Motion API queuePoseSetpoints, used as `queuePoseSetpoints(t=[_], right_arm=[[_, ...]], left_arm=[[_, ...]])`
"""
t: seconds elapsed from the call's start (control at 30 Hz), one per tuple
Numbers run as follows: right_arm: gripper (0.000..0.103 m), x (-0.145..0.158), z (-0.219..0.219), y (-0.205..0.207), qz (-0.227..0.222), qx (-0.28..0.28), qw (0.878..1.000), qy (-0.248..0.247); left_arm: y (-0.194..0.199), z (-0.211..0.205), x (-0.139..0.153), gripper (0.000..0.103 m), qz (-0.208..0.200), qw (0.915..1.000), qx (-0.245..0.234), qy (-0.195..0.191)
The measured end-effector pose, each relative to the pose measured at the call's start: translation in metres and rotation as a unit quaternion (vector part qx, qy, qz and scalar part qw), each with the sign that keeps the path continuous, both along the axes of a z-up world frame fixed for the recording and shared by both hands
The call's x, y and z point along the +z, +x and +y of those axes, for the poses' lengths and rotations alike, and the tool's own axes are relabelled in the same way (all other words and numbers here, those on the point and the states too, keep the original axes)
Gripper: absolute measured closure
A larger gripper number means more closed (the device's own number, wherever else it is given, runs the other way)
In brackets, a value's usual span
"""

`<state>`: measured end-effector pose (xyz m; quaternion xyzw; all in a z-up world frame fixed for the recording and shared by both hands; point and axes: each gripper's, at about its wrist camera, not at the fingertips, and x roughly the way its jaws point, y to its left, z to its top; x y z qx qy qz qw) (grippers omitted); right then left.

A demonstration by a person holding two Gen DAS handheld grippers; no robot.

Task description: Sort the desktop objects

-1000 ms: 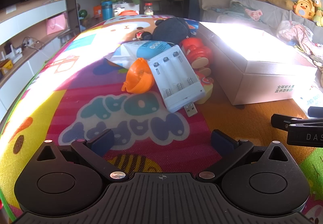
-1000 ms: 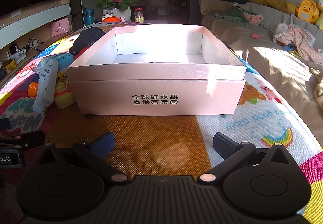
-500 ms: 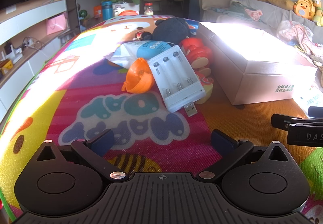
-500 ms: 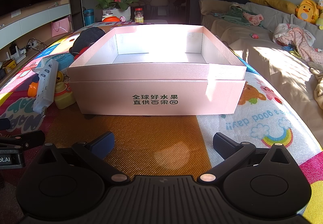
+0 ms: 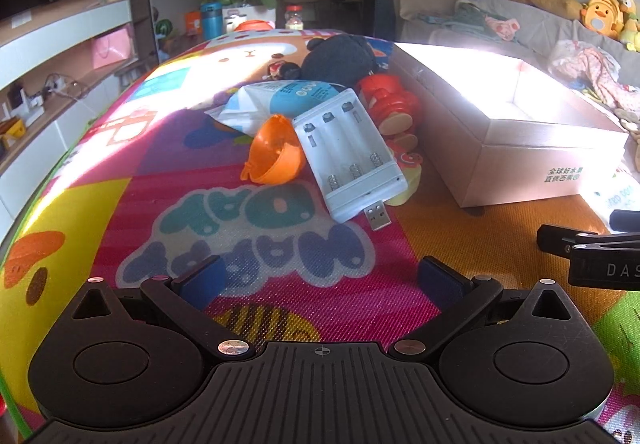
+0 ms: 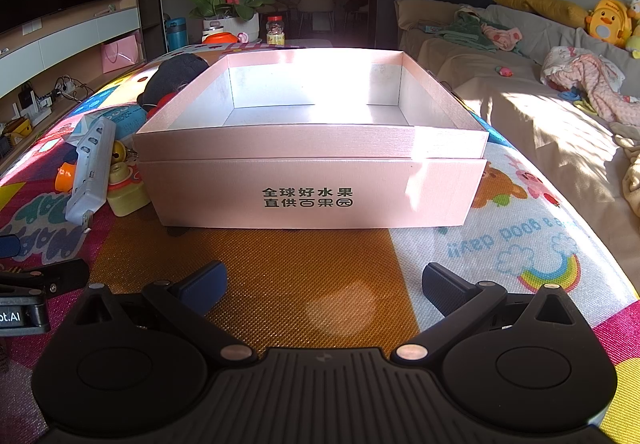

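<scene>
Both tongs hover released and empty, the left tongs facing the heap of objects, the right tongs facing the empty pink box. On the desk, the white battery charger lies tilted atop the heap just left of the box, propped on an orange shell and a yellow toy. It looks light, stiff and smooth, so a grip across its narrow width near the middle should hold better than the protruding USB plug.

In front of me the pink box sits open and empty. To its left lies a heap: a white battery charger tilted across an orange half-shell, a blue-white pouch, a red toy and a dark plush.
</scene>
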<state>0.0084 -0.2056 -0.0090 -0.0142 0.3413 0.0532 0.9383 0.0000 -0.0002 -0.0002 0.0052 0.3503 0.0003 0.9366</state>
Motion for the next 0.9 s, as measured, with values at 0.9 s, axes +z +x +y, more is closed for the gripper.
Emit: queuePoseSetpoints(t=[0.9], right_arm=[[0.000,0.0002,-0.0018,0.0024,0.001,0.007,1.000,0.001]], left_arm=[[-0.0015,-0.0047,0.0008,0.000,0.001,1.0000,0.006,0.003]])
